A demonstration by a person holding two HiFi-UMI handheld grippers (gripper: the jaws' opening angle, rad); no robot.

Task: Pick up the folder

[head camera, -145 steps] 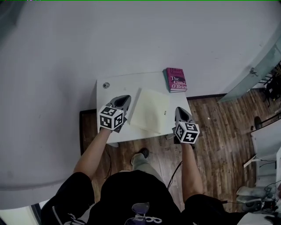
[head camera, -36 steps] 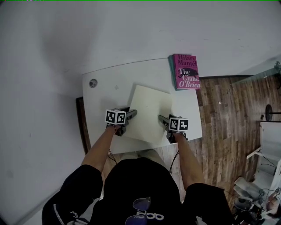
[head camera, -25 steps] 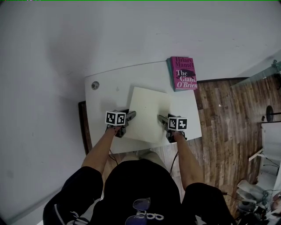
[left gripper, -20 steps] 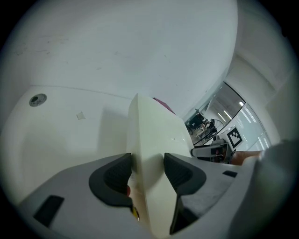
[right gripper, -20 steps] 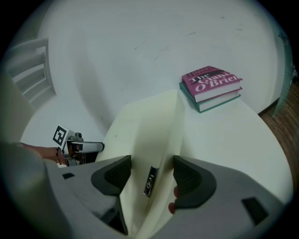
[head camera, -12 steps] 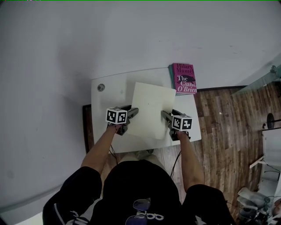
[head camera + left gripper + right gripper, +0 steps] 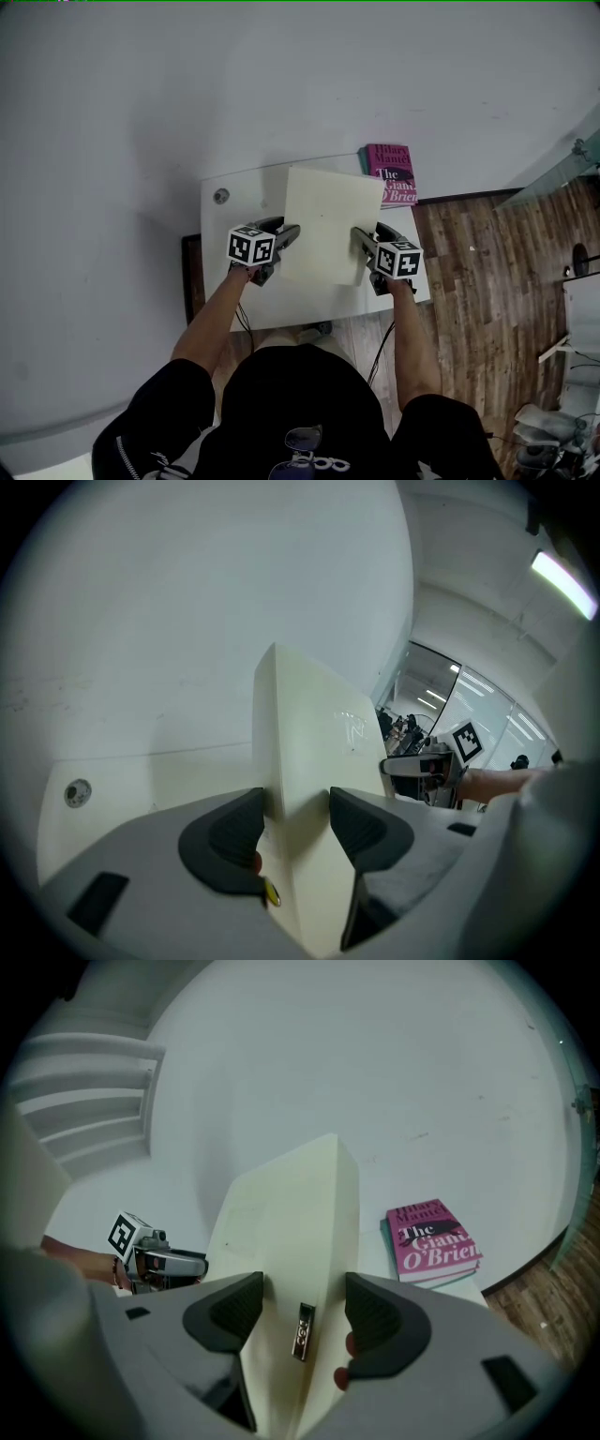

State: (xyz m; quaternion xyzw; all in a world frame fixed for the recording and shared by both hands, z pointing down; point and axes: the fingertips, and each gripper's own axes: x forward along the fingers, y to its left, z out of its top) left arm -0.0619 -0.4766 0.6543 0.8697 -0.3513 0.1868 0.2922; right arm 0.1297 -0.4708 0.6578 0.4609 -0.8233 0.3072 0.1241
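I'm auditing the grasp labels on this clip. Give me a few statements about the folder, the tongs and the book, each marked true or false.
1. The left tongs are shut on one edge of the cream folder. True.
2. The right tongs are open and empty. False: they are shut on the folder's opposite edge.
3. A pink book lies at the far right corner of the white table. True.
4. The folder lies flat on top of the book. False: both tongs hold it, and the right gripper view shows it apart from the book.
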